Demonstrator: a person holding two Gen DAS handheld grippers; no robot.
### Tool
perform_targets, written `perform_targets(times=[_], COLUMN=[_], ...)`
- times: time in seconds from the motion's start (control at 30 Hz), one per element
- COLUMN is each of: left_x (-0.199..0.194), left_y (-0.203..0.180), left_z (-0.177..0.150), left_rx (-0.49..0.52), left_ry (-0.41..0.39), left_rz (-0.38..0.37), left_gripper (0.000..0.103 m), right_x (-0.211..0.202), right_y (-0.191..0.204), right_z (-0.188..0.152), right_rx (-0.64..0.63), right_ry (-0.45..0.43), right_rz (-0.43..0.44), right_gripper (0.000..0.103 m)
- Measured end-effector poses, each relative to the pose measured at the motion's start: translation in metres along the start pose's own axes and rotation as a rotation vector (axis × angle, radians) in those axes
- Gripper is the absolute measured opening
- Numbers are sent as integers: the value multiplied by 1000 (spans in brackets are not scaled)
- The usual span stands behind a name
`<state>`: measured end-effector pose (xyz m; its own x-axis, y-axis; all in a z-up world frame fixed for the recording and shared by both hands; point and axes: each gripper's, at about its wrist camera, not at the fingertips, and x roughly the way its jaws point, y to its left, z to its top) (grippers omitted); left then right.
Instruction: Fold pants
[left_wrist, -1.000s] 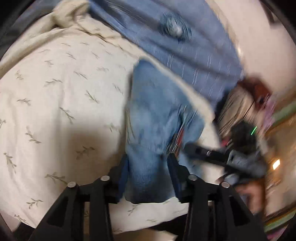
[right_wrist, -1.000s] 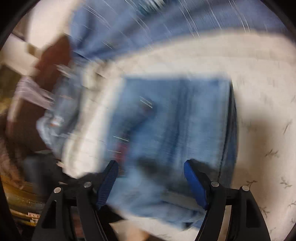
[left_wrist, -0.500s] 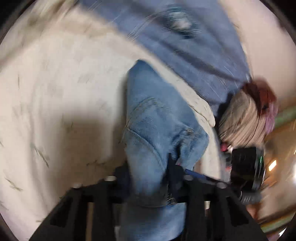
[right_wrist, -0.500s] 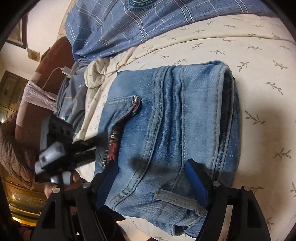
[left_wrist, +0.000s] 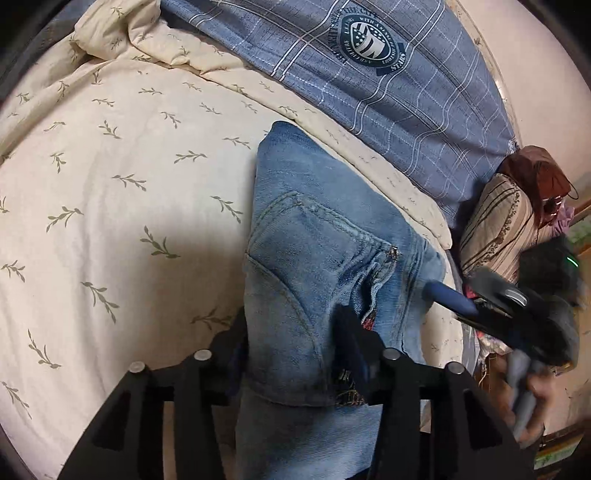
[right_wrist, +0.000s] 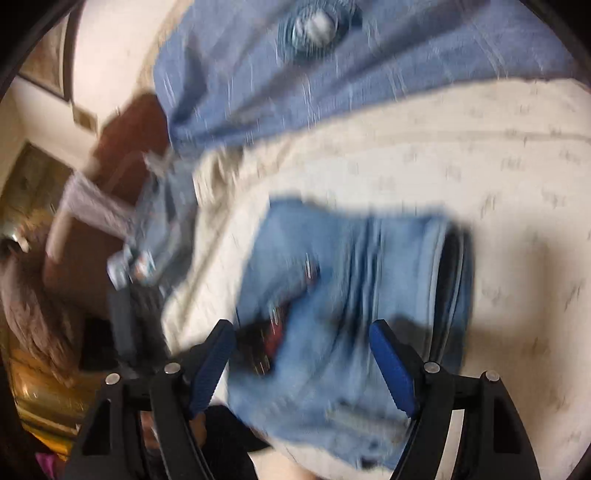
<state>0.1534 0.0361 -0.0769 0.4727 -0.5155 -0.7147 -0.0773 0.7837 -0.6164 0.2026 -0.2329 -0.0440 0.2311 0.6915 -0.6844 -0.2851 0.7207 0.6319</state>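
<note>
Folded light-blue jeans (left_wrist: 317, 258) lie on a cream quilt with a leaf print (left_wrist: 110, 184). My left gripper (left_wrist: 291, 332) is shut on the near edge of the jeans, with denim pinched between its fingers. My right gripper (right_wrist: 301, 354) is open over the jeans (right_wrist: 351, 280), with its blue pads apart above the fabric; this view is blurred. The right gripper also shows in the left wrist view (left_wrist: 439, 291), at the jeans' right edge.
A blue plaid pillow with a round badge (left_wrist: 369, 40) lies behind the jeans. A striped cushion (left_wrist: 491, 225) and dark clutter lie off the quilt's right edge. A brown headboard (right_wrist: 122, 147) and a wall stand at the left in the right wrist view.
My left gripper has stayed shut on the jeans' edge. My right gripper has pulled back and swung, so its view is blurred, and it stays open.
</note>
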Motion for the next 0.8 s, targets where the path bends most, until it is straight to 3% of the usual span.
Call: perform_targets(times=[0.03,0.07,0.17,0.27,0.57,0.6,0.63,0.67,0.77,0.8], left_x=[-3,-9,-31,-44,18,23,22,21,28,34], left_y=[2,4,8,19,30,28,25,14,-24,-27], left_z=[0,1,6,18,56,58,58,58,47,46], left_rx=[-11,-21,-21,-51,-114,-117,-107,-41,172,195], left_ry=[2,0,-65,-124,51,58,47,32,-31,-28], left_rz=[-18,-36,-68,-49,-128,-147,-145,-91,200,249], left_gripper=[54,60,73,78,78,77,47,31,28,30], right_x=[12,38,39,42,42,45,47,48,48,48], right_y=[-8,-25,-25,-19,-23,-23,-22,-22,-25,-24], right_z=[6,7,7,5,5,6,7,7,7,8], right_rx=[13,40,28,-15,-26,-25,-26,-26,-24,-25], right_ry=[31,120,113,140,149,150,151,150,150,152], right_rz=[-45,-112,-111,-151,-144,-141,-137,-132,-122,-125], right_gripper=[79,79,79,80,85,85,85,85,85,85])
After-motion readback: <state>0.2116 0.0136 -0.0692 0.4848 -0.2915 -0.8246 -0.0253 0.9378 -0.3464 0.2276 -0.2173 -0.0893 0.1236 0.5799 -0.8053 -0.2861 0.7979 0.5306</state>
